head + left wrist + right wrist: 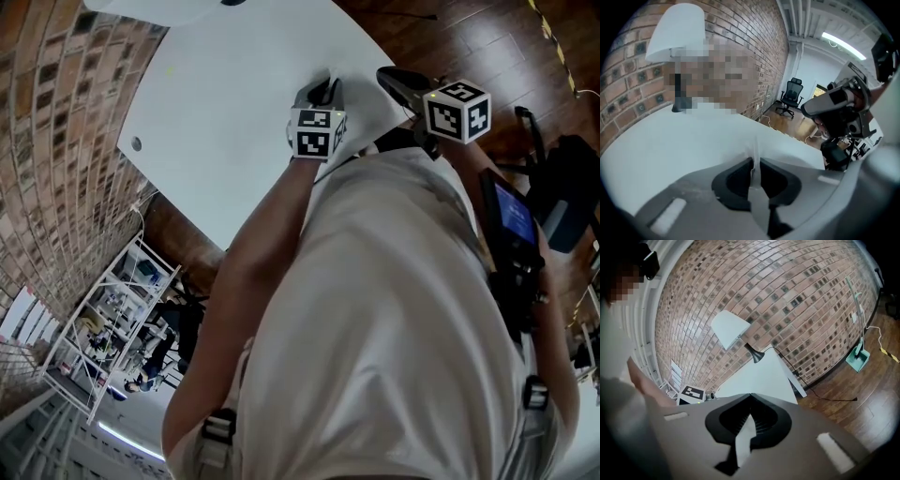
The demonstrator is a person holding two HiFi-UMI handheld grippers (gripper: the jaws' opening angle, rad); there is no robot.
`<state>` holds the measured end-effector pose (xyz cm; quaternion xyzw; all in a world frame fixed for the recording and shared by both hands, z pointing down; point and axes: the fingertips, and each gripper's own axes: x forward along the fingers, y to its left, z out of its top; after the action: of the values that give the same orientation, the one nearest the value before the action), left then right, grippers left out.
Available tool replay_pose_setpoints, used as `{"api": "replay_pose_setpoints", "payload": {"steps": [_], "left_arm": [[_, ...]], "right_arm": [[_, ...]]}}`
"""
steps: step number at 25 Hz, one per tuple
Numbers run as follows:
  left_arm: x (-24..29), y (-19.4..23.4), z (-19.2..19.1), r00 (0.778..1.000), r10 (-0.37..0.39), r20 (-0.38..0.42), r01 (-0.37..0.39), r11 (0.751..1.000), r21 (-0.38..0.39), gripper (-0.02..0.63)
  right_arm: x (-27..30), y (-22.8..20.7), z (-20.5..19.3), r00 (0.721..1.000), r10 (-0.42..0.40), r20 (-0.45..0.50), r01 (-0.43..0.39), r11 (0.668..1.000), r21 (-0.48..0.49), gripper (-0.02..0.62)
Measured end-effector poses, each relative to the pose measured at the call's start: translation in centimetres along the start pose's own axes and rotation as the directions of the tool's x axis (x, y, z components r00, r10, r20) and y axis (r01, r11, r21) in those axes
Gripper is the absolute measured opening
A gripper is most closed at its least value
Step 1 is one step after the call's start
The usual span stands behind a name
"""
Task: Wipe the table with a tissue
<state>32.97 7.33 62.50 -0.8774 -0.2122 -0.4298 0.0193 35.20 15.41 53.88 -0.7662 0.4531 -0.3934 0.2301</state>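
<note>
Brick wall (787, 296) shows best in right gripper view. White tabletop (216, 103) fills upper part of head view. Lamp (730, 328) clear in gripper views. Left claw (756, 160) over tabletop, clamped on tissue (755, 147) (thin white sheet, plain only in left gripper view). Right claw (750, 395) together, empty, beside tabletop edge.

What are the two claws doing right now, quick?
Left claw: closed, pinching the tissue.
Right claw: closed, holding nothing.
</note>
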Motion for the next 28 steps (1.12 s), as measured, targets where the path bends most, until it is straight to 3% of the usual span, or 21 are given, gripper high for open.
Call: {"api": "replay_pose_setpoints", "payload": {"steps": [2,4,5,7,9,12,15,18,22,28], "left_arm": [[0.0,-0.1,-0.1,0.999,-0.042,-0.006,0.042,0.997,-0.068,0.034],[0.1,-1.4,-0.5,0.990,-0.136,-0.026,0.132,0.982,-0.133,0.034],[0.1,-2.7,-0.8,0.976,-0.214,-0.040,0.205,0.967,-0.154,0.034],[-0.4,-5.7,-1.0,0.925,-0.377,-0.049,0.366,0.918,-0.152,0.034],[-1.1,-7.0,-0.7,0.898,-0.439,-0.023,0.435,0.894,-0.103,0.035],[-2.1,-4.5,-0.6,0.923,-0.383,0.031,0.384,0.916,-0.116,0.035],[-4.1,0.4,-0.2,0.962,-0.262,0.073,0.270,0.951,-0.153,0.035],[-5.8,2.1,-0.8,0.980,-0.168,0.106,0.186,0.963,-0.193,0.035],[-7.8,2.5,-2.6,0.983,-0.096,0.154,0.135,0.953,-0.271,0.035],[-11.1,1.8,-5.2,0.972,-0.043,0.233,0.117,0.942,-0.313,0.037]], "right_arm": [[-0.2,-0.5,0.7,1.000,-0.010,0.017,0.010,1.000,0.005,0.008],[-0.3,-0.9,1.4,0.999,-0.020,0.031,0.020,1.000,0.005,0.008],[-0.4,-0.9,1.8,0.999,-0.024,0.037,0.024,1.000,0.002,0.008],[-0.4,-0.9,2.7,0.998,-0.026,0.052,0.026,1.000,-0.002,0.008],[-0.4,-0.7,3.4,0.998,-0.026,0.063,0.026,1.000,-0.005,0.008],[0.2,-0.1,3.9,0.997,-0.030,0.065,0.031,0.999,-0.016,0.008],[2.0,1.0,3.6,0.999,-0.012,0.050,0.014,0.999,-0.037,0.008],[2.2,2.3,2.6,1.000,0.015,0.019,-0.014,0.998,-0.063,0.008],[2.2,3.8,0.9,0.999,0.043,-0.024,-0.045,0.996,-0.079,0.008],[3.5,7.6,-1.3,0.990,0.091,-0.106,-0.107,0.982,-0.155,0.008]]}}
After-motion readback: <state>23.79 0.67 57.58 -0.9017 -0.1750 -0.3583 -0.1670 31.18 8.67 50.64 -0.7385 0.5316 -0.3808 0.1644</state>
